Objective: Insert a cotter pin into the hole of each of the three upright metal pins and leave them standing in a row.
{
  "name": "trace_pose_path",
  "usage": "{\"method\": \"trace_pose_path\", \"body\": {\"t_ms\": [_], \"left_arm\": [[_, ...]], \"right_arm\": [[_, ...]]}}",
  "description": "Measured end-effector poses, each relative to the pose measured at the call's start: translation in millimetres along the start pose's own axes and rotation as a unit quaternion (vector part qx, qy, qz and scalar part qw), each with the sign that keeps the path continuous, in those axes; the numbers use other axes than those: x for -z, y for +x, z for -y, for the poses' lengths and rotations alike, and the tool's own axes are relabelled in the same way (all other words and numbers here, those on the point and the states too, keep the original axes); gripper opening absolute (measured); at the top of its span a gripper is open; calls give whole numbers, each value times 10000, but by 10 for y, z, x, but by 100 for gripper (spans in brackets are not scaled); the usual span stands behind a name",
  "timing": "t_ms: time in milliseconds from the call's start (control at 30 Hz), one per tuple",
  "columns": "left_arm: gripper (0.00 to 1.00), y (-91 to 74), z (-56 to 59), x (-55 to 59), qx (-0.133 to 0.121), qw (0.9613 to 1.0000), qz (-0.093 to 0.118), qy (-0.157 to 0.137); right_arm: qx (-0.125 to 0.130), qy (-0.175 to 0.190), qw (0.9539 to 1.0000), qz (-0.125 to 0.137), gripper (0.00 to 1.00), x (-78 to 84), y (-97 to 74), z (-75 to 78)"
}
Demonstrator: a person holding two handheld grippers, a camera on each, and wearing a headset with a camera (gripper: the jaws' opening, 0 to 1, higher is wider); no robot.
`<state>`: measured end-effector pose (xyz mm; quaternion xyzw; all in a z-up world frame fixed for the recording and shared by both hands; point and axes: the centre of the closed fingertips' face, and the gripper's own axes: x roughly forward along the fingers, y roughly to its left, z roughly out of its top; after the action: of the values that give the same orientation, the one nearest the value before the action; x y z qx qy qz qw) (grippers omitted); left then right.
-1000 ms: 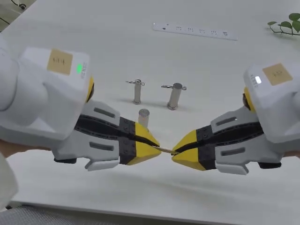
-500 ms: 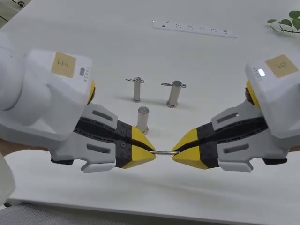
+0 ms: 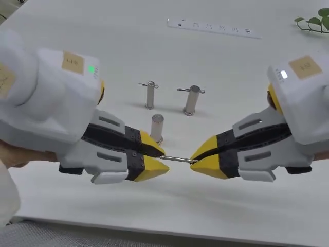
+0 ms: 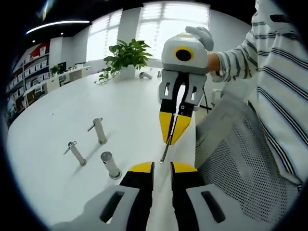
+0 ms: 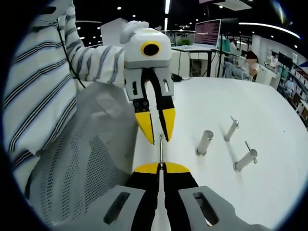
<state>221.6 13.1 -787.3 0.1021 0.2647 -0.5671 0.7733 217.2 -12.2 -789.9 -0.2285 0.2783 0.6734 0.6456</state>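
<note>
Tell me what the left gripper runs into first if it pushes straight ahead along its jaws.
The cotter pin: its free end sits at the left gripper's open jaws, in line with the gap. Just behind it come the right gripper's shut tips, which hold the pin; depth is hard to judge.

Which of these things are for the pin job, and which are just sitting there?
For the job: cotter pin, right gripper pinching it, left gripper, bare metal pin, left fitted pin, right fitted pin.
Just lying about: power strip, plant.
</note>
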Motion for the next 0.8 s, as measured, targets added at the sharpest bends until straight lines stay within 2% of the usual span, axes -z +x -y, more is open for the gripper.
{"method": "trace_pose_path", "body": {"t_ms": [67,167,267,400,467,533,567,600,700,800], "left_arm": [[13,-14,-56,39,-62,9998,-68,-167],[14,-17,-175,81,-250,9994,-98,-215],[21,9,-286,107,-423,9986,-72,-312],[22,33,-430,230,-611,9965,-231,-522],[22,40,-486,254,-693,9957,-211,-581],[22,50,-597,279,-932,9930,-178,-702],[22,57,-682,310,-1128,9897,-188,-857],[23,63,-724,340,-1208,9880,-235,-935],[23,99,-828,334,-1366,9861,-124,-942],[22,168,-850,325,-1332,9870,-82,-895]], "right_arm": [[72,31,10000,-32,3,21,-7,50],[142,104,9998,-106,3,61,-9,118],[230,274,9992,-168,3,149,-1,265],[386,387,9983,-215,3,228,0,442],[417,428,9980,-212,3,247,4,497],[463,467,9976,-230,3,271,15,557],[483,499,9973,-231,3,279,23,588],[490,521,9972,-229,3,283,28,606],[490,538,9971,-227,3,296,50,652],[473,555,9971,-216,3,288,73,683]]}}
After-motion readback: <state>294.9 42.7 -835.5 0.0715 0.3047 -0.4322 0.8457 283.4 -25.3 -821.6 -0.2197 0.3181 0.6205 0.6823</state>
